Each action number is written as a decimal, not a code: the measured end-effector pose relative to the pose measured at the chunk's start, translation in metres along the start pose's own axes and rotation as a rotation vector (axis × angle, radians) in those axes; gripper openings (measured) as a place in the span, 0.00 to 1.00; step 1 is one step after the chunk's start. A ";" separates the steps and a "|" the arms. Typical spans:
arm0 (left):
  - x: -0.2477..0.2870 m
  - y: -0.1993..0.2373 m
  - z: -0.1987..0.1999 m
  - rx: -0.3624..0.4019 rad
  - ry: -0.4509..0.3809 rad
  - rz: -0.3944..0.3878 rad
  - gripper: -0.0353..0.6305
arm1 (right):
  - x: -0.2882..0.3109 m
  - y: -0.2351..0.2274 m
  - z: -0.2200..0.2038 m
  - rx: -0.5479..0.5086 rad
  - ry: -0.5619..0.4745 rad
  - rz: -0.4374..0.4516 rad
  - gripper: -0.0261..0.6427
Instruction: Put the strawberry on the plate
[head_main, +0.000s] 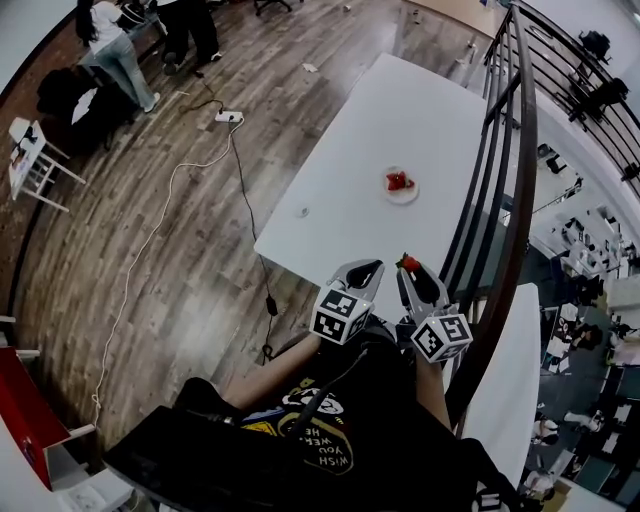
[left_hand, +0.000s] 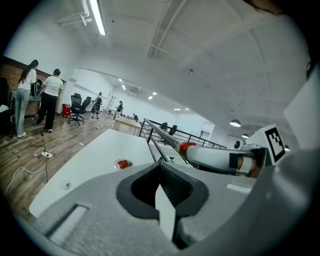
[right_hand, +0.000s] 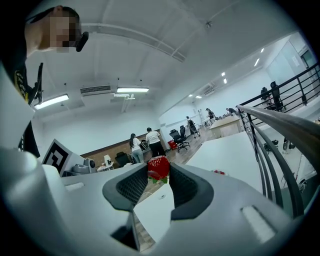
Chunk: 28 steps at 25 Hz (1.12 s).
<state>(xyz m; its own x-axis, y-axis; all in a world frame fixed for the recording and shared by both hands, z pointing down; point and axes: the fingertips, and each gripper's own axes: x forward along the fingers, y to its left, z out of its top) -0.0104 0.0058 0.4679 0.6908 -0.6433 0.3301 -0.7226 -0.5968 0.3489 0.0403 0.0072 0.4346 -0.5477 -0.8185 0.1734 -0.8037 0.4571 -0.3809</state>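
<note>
A small white plate (head_main: 401, 193) with red strawberries on it stands on the long white table (head_main: 360, 150); it also shows as a plate (left_hand: 123, 163) in the left gripper view and far off as a plate (right_hand: 218, 172) in the right gripper view. My right gripper (head_main: 409, 266) is off the table's near end, in front of my chest, shut on a red strawberry (right_hand: 158, 168) with green leaves at its tips. The left gripper view shows that strawberry (left_hand: 186, 147) from the side. My left gripper (head_main: 371, 267) hangs just left of it, jaws together and empty.
A dark metal railing (head_main: 510, 200) runs along the table's right side. A small round fitting (head_main: 303, 212) sits in the tabletop on its left. A white cable and a power strip (head_main: 228, 116) lie on the wood floor. People stand at the far left (head_main: 115, 50).
</note>
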 end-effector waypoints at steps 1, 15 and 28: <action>0.001 0.002 0.001 -0.002 0.000 0.001 0.06 | 0.001 0.000 0.000 0.002 0.001 0.002 0.24; 0.056 -0.006 0.018 0.023 0.022 0.015 0.06 | 0.011 -0.044 0.026 0.019 0.005 0.020 0.24; 0.101 -0.011 0.011 0.028 0.059 0.080 0.06 | 0.016 -0.094 0.026 0.047 0.019 0.065 0.23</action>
<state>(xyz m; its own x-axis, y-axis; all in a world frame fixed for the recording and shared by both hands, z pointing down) 0.0673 -0.0574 0.4878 0.6304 -0.6609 0.4072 -0.7756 -0.5582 0.2948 0.1132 -0.0578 0.4496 -0.6027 -0.7808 0.1644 -0.7552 0.4916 -0.4335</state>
